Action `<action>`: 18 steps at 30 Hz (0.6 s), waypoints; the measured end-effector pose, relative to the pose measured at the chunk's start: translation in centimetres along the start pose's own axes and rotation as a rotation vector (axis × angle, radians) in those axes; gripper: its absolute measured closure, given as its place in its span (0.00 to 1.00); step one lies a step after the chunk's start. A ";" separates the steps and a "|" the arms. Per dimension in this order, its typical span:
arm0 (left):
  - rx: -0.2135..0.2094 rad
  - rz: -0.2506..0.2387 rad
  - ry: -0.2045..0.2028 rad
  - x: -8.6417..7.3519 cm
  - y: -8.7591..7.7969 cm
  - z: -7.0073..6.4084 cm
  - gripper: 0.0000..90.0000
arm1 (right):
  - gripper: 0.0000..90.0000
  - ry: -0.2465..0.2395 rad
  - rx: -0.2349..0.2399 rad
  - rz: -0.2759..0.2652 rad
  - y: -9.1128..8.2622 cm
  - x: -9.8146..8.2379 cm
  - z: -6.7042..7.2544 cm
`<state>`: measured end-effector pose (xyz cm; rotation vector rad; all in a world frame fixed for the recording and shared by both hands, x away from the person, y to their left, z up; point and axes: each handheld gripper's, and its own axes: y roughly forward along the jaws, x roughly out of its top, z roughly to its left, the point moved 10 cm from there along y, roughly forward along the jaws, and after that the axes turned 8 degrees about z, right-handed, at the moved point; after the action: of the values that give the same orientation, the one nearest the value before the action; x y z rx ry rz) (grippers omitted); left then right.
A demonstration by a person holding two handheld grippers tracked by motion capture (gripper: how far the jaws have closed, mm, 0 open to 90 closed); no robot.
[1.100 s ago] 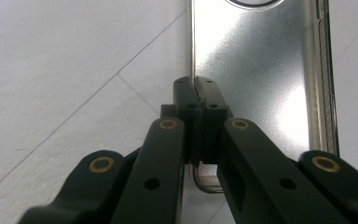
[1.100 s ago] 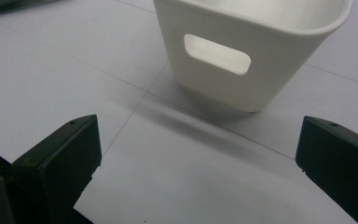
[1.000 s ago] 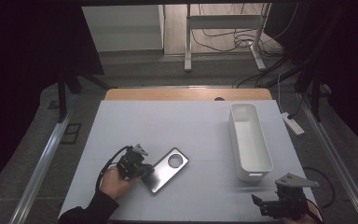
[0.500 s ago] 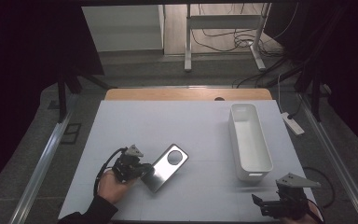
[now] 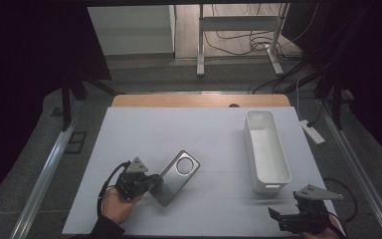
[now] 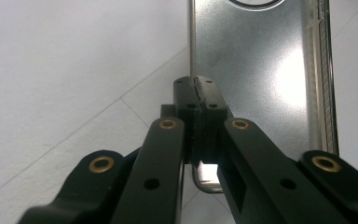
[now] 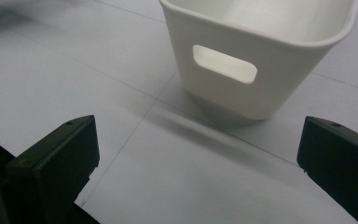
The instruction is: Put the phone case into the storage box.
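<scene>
So the left tool [image 5: 149,183] is pinching the edge of the silver phone case [image 5: 176,177] in the lower left of the high view, over the white table [image 5: 209,134]. The right tool [image 5: 286,219], lower right, has its jaws spread, just below the white bin [image 5: 266,149].

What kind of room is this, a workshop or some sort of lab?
Probably a lab bench set up for recording handling tasks. A person's hand-held left gripper clamps a silver phone case on a white-covered table, beside a white plastic bin; cables trail across the dark floor behind.
</scene>
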<state>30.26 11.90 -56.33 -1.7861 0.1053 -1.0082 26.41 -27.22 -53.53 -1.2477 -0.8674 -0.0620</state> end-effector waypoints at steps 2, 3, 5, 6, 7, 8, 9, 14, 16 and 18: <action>-0.001 -0.012 -0.001 -0.1 -0.2 -0.1 0.99 | 0.00 -0.007 0.004 -0.001 0.0 0.1 0.1; -0.004 -0.018 -0.006 -0.2 -0.3 -0.2 0.99 | 0.00 -0.009 0.008 -0.003 -0.1 0.2 0.3; 0.001 -0.028 -0.009 -0.2 -0.5 -0.3 0.99 | 0.00 -0.015 0.018 -0.006 -0.2 0.4 0.6; 0.003 -0.031 -0.011 -0.3 -0.6 -0.3 0.99 | 0.00 -0.017 0.022 -0.005 -0.2 0.4 0.6; 0.006 -0.039 -0.011 -0.3 -0.7 -0.3 0.99 | 0.00 -0.021 0.029 -0.011 -0.3 0.6 0.8; 0.006 -0.048 -0.016 -0.2 -0.9 -0.4 0.99 | 0.00 -0.024 0.037 -0.013 -0.3 0.7 0.9; 0.007 -0.055 -0.019 -0.2 -1.0 -0.4 0.99 | 0.00 -0.028 0.048 -0.017 -0.4 0.9 1.1; 0.017 -0.086 -0.031 -0.2 -1.6 -0.5 0.99 | 0.00 -0.032 0.125 -0.062 -0.9 1.8 2.0; 0.019 -0.091 -0.034 -0.1 -1.7 -0.5 0.99 | 0.00 -0.036 0.147 -0.071 -1.0 2.1 2.2; 0.017 -0.093 -0.035 -0.1 -1.8 -0.5 0.99 | 0.00 -0.039 0.156 -0.077 -1.1 2.3 2.4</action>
<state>29.15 12.38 -54.90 -1.8060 -0.0083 -1.0409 26.19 -24.69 -51.20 -1.0723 -0.9360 -0.0311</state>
